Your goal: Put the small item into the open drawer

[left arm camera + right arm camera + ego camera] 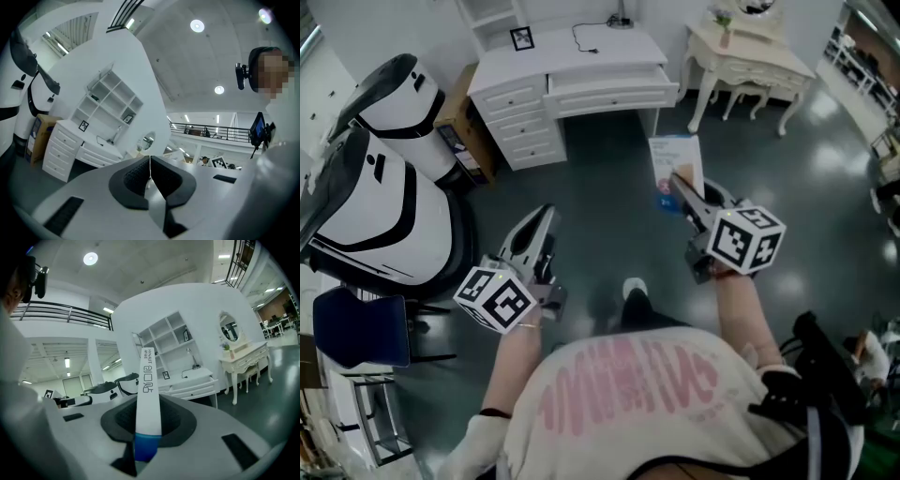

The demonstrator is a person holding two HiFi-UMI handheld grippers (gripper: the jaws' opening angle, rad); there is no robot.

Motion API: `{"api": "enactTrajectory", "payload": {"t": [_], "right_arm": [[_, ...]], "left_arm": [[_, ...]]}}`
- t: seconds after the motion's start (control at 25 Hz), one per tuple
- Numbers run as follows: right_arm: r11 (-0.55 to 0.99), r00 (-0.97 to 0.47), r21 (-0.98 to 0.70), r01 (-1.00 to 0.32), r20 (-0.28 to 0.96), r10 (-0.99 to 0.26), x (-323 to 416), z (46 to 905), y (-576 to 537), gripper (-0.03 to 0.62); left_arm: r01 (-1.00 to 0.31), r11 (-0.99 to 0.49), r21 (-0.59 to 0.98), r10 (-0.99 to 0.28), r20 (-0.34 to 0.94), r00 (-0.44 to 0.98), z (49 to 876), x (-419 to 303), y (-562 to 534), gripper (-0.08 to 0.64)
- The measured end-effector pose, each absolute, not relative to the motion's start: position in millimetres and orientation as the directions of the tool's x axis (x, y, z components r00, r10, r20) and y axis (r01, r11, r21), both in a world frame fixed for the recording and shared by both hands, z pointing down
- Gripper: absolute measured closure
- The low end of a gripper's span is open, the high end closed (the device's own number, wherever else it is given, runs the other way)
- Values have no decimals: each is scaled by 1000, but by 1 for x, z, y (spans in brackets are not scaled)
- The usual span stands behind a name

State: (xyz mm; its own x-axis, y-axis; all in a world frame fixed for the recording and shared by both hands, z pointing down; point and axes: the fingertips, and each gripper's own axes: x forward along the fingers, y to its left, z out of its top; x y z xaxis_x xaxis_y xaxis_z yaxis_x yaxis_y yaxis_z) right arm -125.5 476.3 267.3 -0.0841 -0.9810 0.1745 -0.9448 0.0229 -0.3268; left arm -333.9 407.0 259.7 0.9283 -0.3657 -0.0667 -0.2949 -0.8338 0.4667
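desk (572, 52): ahead | open drawer (609, 94): in desk | dressing table (759, 52): right of desk

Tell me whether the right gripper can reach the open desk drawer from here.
Probably not yet. The right gripper is shut on the white-and-blue packet, but the open drawer of the white desk lies well ahead across dark floor. Nothing blocks the way, so stepping closer should do.

The floor (600, 202) before the desk (581, 52) is seen as dark and glossy; the desk is coated in smooth white paint. The flat pack (148, 394) is made of smooth card; the fingers (176, 423) are faced in ribbed matt black.
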Motion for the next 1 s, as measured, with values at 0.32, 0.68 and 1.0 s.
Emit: {"api": "enactTrajectory", "payload": {"t": [0.32, 0.68, 1.0], "right_arm": [[51, -123, -361, -931, 180, -976, -69, 269, 388, 505], [101, -153, -312, -945, 148, -977, 14, 247, 269, 503], [122, -146, -321, -939, 50, -988, 70, 221, 205, 503]], "left_arm": [[-320, -815, 483, -403, -77, 912, 254, -289, 324, 526], [-361, -800, 480, -458, -100, 883, 241, -228, 217, 531], [-423, -806, 415, -516, -139, 845, 226, -188, 154, 531]]}}
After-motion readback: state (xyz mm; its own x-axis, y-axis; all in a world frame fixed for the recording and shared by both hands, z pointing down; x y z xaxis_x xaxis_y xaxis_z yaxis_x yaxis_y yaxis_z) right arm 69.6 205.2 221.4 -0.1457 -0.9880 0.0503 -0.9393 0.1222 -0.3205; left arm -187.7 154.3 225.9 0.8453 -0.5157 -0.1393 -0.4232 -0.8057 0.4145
